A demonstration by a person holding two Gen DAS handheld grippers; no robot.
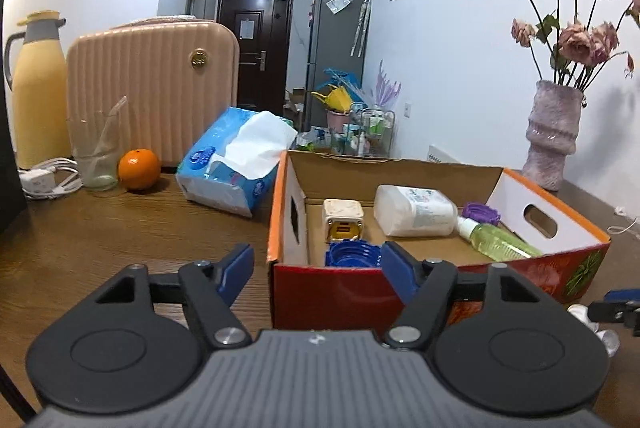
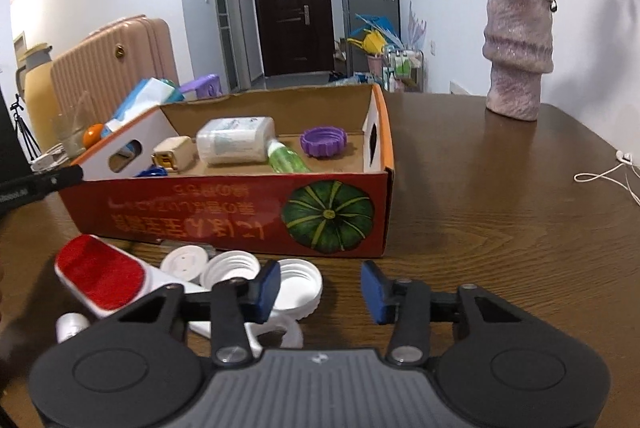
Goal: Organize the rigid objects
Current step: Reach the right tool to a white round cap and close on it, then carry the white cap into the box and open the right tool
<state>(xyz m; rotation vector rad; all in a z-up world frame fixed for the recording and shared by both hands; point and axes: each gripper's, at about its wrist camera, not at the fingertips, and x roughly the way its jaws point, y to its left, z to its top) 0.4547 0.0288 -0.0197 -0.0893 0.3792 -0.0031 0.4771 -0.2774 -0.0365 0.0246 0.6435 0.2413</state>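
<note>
An open cardboard box (image 1: 344, 290) (image 2: 240, 224) sits on the wooden table. Inside lie a blue lid (image 1: 354, 254), a cream cube charger (image 1: 343, 220) (image 2: 173, 153), a white bottle (image 1: 414, 210) (image 2: 236, 140), a green bottle (image 1: 496, 238) (image 2: 286, 158) and a purple lid (image 1: 480, 214) (image 2: 323, 142). My left gripper (image 1: 318, 266) is open and empty at the box's near left corner. My right gripper (image 2: 320, 288) is open and empty before the box's front wall. White lids (image 2: 298, 288) (image 2: 230, 270), a white disc (image 2: 184, 260) and a red-padded brush (image 2: 100, 274) lie to its left.
A tissue pack (image 1: 236, 160), an orange (image 1: 139, 169), a glass (image 1: 96, 152), a yellow flask (image 1: 36, 88) and a pink suitcase (image 1: 152, 84) stand at the back left. A vase of dried roses (image 1: 554, 132) (image 2: 518, 52) stands at the right. A white cable (image 2: 608, 174) lies at the table's right edge.
</note>
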